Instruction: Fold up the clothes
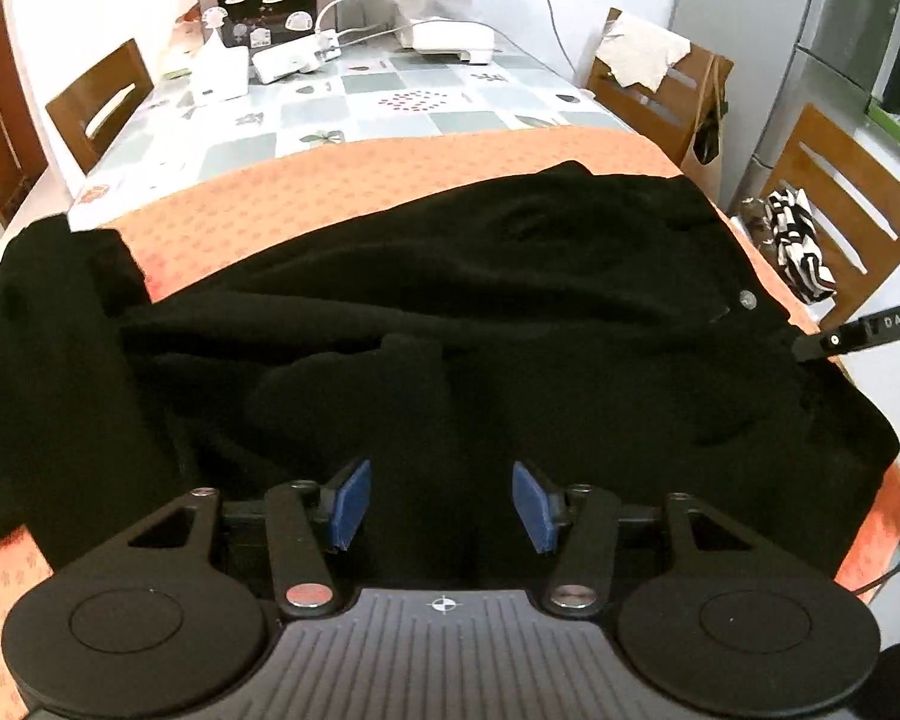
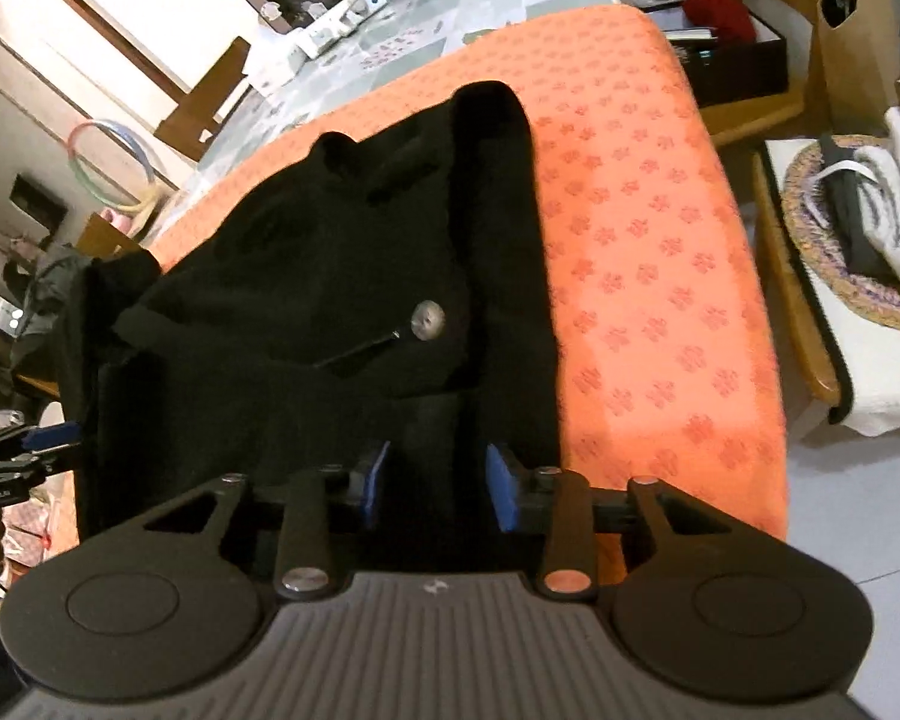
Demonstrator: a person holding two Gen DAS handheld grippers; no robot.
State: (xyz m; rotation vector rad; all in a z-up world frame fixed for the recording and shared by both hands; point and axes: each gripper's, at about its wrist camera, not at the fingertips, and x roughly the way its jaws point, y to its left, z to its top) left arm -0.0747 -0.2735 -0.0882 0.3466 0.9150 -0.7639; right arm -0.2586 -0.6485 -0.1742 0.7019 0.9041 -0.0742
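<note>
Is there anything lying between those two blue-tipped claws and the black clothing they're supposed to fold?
Nothing visible. The left gripper and right gripper both stand open directly over the black garment, with only its own cloth beneath them.

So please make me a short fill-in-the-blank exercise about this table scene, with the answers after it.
1. The black garment lies on an ______ cloth.
2. The pads of the left gripper are ______ in colour.
3. The right gripper has its jaws ______, with nothing clamped.
4. The chairs beside the table are made of ______.

Answers: orange; blue; open; wood
</note>
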